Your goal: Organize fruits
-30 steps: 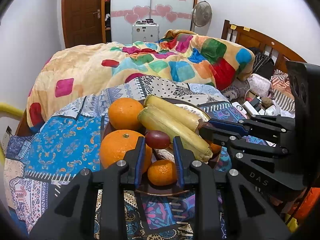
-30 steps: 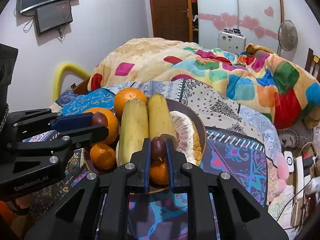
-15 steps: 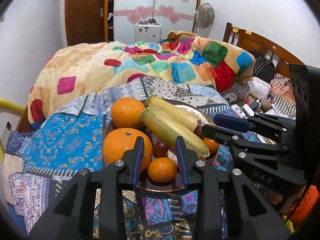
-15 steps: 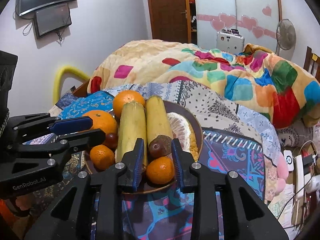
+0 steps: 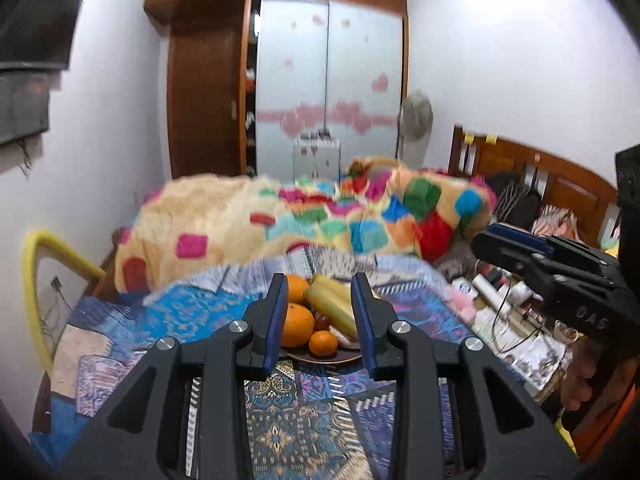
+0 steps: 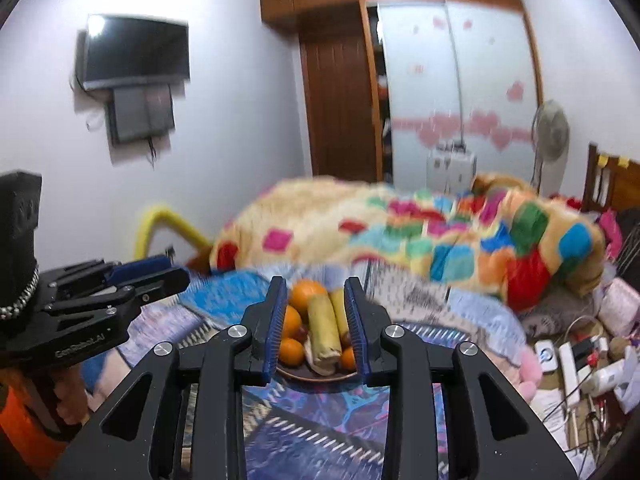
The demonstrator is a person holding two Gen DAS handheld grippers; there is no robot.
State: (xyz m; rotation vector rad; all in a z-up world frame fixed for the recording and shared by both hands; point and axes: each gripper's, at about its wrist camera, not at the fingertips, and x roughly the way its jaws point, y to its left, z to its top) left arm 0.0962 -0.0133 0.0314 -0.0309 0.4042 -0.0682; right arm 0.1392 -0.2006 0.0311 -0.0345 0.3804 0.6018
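I've let both small dark fruits go onto the plate (image 5: 320, 358); my left hand-held gripper (image 5: 320, 316) and right hand-held gripper (image 6: 314, 320), jaws opening and empty, have pulled back above it; organizing looks nearly finished.

The room is bright with soft white light. A shiny spot glares on the flat black wall screen (image 6: 136, 54). The patchwork, many-coloured blanket (image 5: 304, 224) and the pale wardrobe doors with pink hearts (image 6: 460, 92) look smeared. Walls bend near the dark round corners.

Motion blur smeared the quilt (image 5: 304, 224) and wardrobe doors (image 6: 460, 92); the plate (image 5: 320, 358) sat partly hidden behind the left gripper's (image 5: 320, 320) fingers
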